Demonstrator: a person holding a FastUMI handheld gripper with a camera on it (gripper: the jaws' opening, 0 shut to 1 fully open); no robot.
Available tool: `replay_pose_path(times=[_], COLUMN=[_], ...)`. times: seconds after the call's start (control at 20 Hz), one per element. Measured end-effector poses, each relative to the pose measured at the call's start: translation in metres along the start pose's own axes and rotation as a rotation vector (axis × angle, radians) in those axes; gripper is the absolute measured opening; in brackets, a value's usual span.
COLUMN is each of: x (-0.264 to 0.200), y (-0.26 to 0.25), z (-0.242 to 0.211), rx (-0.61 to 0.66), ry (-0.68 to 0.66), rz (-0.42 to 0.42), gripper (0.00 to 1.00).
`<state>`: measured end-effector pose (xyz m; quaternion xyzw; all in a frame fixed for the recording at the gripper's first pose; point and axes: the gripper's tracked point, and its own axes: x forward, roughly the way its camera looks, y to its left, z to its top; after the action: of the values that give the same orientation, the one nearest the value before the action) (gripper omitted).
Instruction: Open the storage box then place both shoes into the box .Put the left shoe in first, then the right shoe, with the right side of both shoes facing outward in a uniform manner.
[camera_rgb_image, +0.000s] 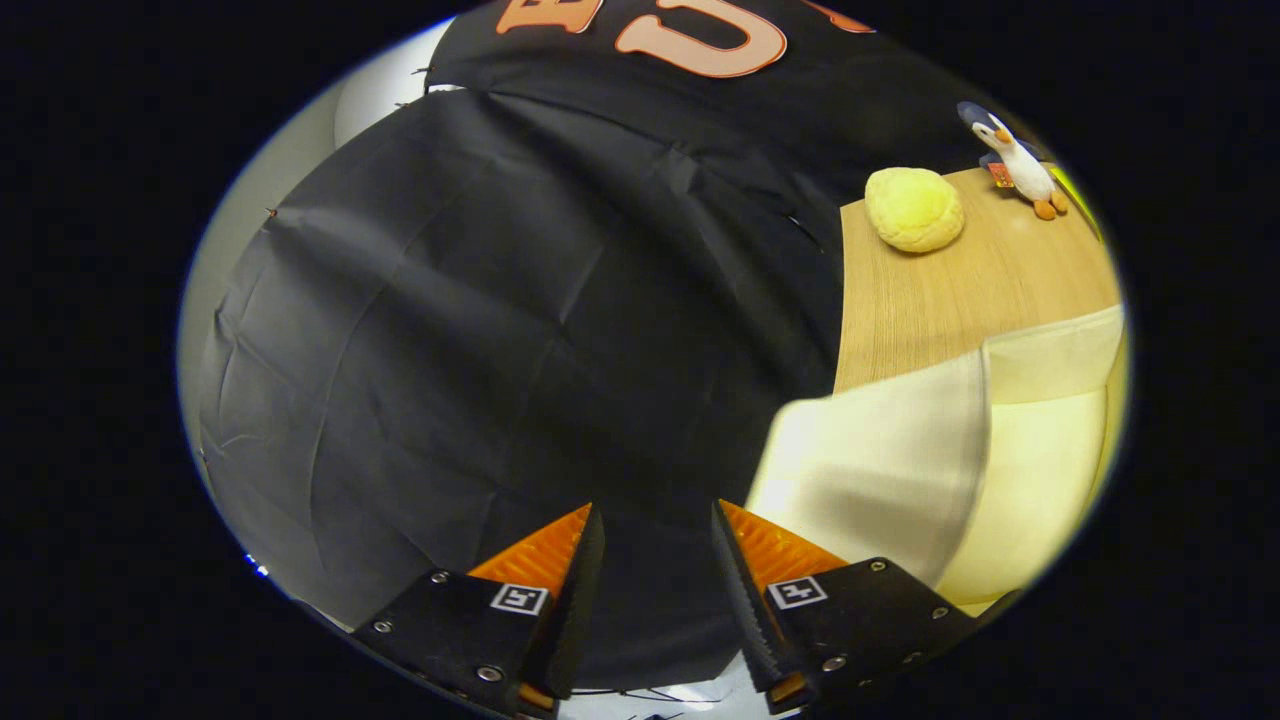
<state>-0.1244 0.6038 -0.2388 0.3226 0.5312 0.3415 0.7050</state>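
The gripper (655, 530) has its fingers parted by a narrow gap with nothing held, pointed at the black cloth wall. The pale cream box (900, 470) lies just ahead of the right-hand finger, on the wooden table (940, 290). Beyond the box sit a yellow bun (914, 208) and a toy penguin (1020, 165).

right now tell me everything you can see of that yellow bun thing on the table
The yellow bun is a rounded, dome-shaped lump, pale yellow with a cracked, crusty-looking top like a pineapple bun; whether it is real or a toy cannot be told. It sits alone on the wooden table, near the black cloth wall, with a penguin plush close by but not touching it. It lies far beyond the claw, whose fingers are apart and hold nothing.
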Motion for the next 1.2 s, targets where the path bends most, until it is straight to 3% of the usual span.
replay_pose_path(times=[0.05, 0.25, 0.7, 1.0, 1.2], x=[-0.005, -0.044, -0.186, -0.275, -0.307], y=[-0.004, -0.049, -0.181, -0.279, -0.342], z=[-0.001, 0.015, 0.061, 0.049, 0.021], rx=[-0.015, -0.082, -0.3, -0.331, -0.322], ry=[-0.004, -0.061, -0.248, -0.254, -0.193], rz=[-0.019, -0.103, -0.365, -0.528, -0.634], gripper=[0.73, 0.85, 0.85, 0.85, 0.85])
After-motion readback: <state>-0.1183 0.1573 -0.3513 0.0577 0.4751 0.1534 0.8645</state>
